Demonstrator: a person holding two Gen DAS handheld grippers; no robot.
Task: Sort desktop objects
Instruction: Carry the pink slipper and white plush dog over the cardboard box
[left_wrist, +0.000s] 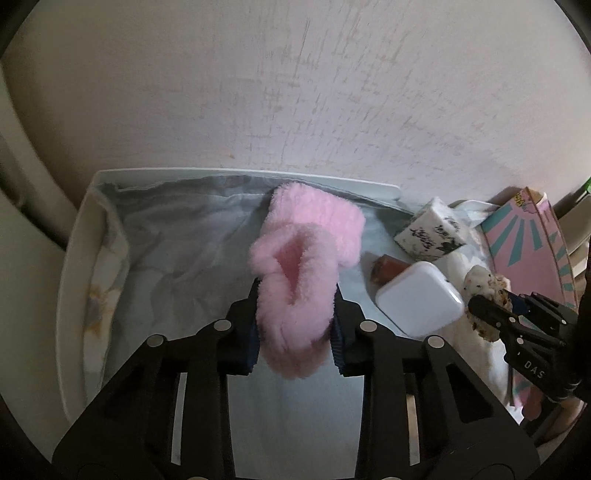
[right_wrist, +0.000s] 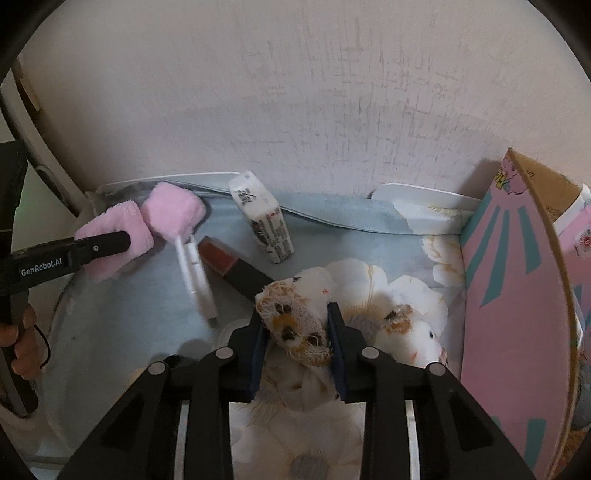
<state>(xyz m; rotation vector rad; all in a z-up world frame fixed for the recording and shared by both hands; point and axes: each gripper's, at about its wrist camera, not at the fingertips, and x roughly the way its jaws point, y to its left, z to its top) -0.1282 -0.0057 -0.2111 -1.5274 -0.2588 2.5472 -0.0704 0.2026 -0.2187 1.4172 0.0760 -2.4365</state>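
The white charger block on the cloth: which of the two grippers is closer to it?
Hard to call. The white charger block lies between them: the left gripper, shut on the pink fluffy thing, is on one side; the right gripper, shut on a stained rag, on the other.

Small things on a cloth-covered desk, two of them lifted

A fluffy pink cloth (left_wrist: 303, 273) hung folded and limp, pinched at its lower part and raised above the pale blue cloth cover. A white rag (right_wrist: 295, 321) with orange and brown stains and frayed edges was bunched up and squeezed on both sides. A white charger block (left_wrist: 419, 299) lay flat near the pink cloth, and a small brown block (left_wrist: 386, 271) lay touching its far edge. A white tissue pack (left_wrist: 430, 230) with black print stood tilted behind them. A pink box (right_wrist: 517, 295) with teal rays stood on its edge at the right.
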